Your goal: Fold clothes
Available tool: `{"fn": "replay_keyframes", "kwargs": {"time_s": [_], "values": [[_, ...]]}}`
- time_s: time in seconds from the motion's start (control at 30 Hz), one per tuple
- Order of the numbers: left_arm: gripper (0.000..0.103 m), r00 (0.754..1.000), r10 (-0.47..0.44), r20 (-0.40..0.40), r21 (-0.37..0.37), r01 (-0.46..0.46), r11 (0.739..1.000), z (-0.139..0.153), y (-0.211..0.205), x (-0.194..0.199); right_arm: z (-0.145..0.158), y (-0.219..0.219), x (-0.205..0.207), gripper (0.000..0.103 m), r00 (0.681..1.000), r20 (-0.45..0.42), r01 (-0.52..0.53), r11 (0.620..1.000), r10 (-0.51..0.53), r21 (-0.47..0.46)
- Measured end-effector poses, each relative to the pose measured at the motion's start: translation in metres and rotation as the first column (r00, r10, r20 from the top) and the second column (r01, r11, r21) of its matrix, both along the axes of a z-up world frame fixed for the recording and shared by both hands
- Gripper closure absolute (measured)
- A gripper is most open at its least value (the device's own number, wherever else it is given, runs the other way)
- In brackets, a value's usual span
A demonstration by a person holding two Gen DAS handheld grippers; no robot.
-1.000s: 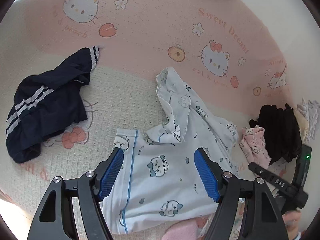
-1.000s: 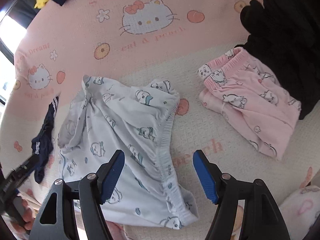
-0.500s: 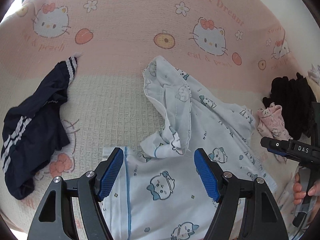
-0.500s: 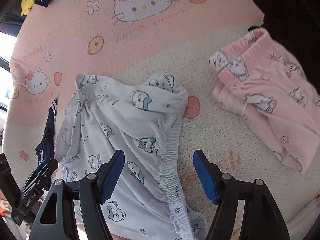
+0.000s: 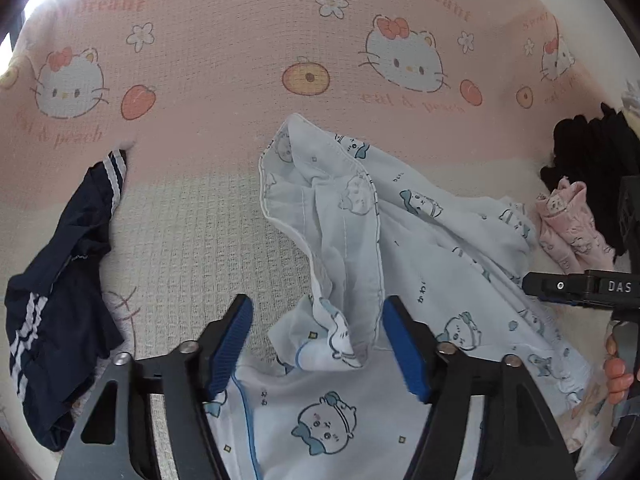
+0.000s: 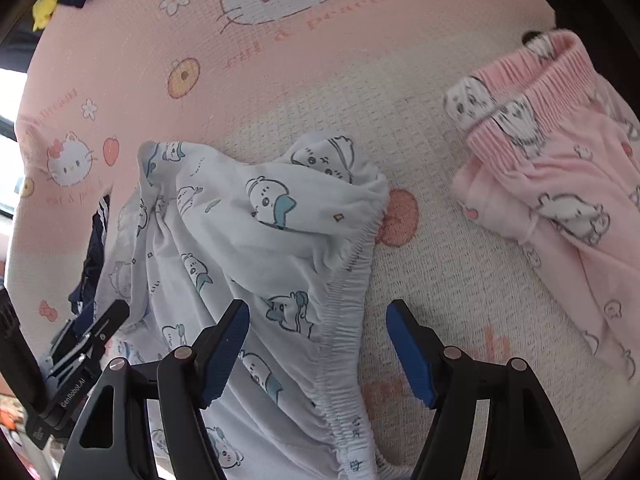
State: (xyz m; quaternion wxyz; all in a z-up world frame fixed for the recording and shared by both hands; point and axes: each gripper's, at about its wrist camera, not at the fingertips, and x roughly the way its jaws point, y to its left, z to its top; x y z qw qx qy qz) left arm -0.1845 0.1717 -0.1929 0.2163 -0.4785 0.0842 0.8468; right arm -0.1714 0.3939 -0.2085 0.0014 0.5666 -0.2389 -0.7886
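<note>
Surface: pink and cream woven blanket with cat print [image 5: 192, 216].
Task garment: pale blue cartoon-print cotton pyjama trousers [image 5: 420, 240], crumpled mid-blanket.
Left gripper [image 5: 316, 336]: jaws closing, bunched fold between them, pads not pressing.
Right gripper [image 6: 316, 336]: spread wide, elastic waistband [image 6: 352, 280] between, ungripped.
Neighbours: navy white-striped shorts [image 5: 56, 288] toward the left edge; pink print trousers [image 6: 560, 184] toward the right.

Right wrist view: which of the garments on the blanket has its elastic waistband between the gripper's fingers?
The pale blue cartoon-print pyjama bottoms: their gathered waistband runs down between the open right gripper fingers. The pink pyjama bottoms lie apart, off to the right.
</note>
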Motion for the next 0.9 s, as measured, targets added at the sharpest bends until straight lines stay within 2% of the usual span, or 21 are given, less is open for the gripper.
{"fn": "replay_keyframes", "kwargs": {"time_s": [0.17, 0.23, 0.4, 0.5, 0.67, 0.73, 0.83, 0.9], "values": [[0.047, 1.000, 0.004, -0.004, 0.007, -0.004, 1.000, -0.003, 0.009, -0.002, -0.001, -0.008, -0.007, 0.033, 0.999, -0.034, -0.038, 0.997, 0.041, 0.074], [0.058, 1.000, 0.009, -0.007, -0.002, -0.009, 1.000, -0.004, 0.010, -0.005, -0.001, -0.012, -0.009, 0.033, 0.998, -0.042, -0.045, 0.994, 0.050, 0.101], [0.077, 0.999, 0.031, 0.019, -0.029, -0.030, 0.999, -0.013, 0.011, -0.014, -0.002, -0.025, -0.009, 0.033, 0.994, -0.045, -0.092, 0.975, 0.103, 0.201], [0.081, 0.998, 0.055, 0.035, -0.005, -0.055, 0.998, -0.014, 0.005, -0.017, -0.002, -0.033, -0.008, 0.048, 0.991, -0.038, -0.112, 0.951, 0.128, 0.288], [0.090, 0.994, 0.099, 0.044, 0.037, -0.101, 0.994, -0.009, -0.010, -0.021, -0.001, -0.039, -0.007, 0.080, 0.986, -0.069, -0.122, 0.946, 0.150, 0.302], [0.095, 0.992, 0.116, 0.040, 0.040, -0.118, 0.992, -0.007, -0.016, -0.024, 0.000, -0.040, -0.007, 0.082, 0.986, -0.073, -0.119, 0.945, 0.148, 0.305], [0.097, 0.990, 0.136, 0.038, 0.038, -0.137, 0.990, -0.005, -0.029, -0.030, 0.001, -0.038, -0.009, 0.083, 0.989, -0.072, -0.106, 0.952, 0.132, 0.289], [0.097, 0.985, 0.157, 0.077, 0.062, -0.161, 0.985, -0.008, -0.038, -0.035, 0.001, -0.035, -0.009, 0.083, 0.990, -0.071, -0.101, 0.955, 0.125, 0.279]]}}
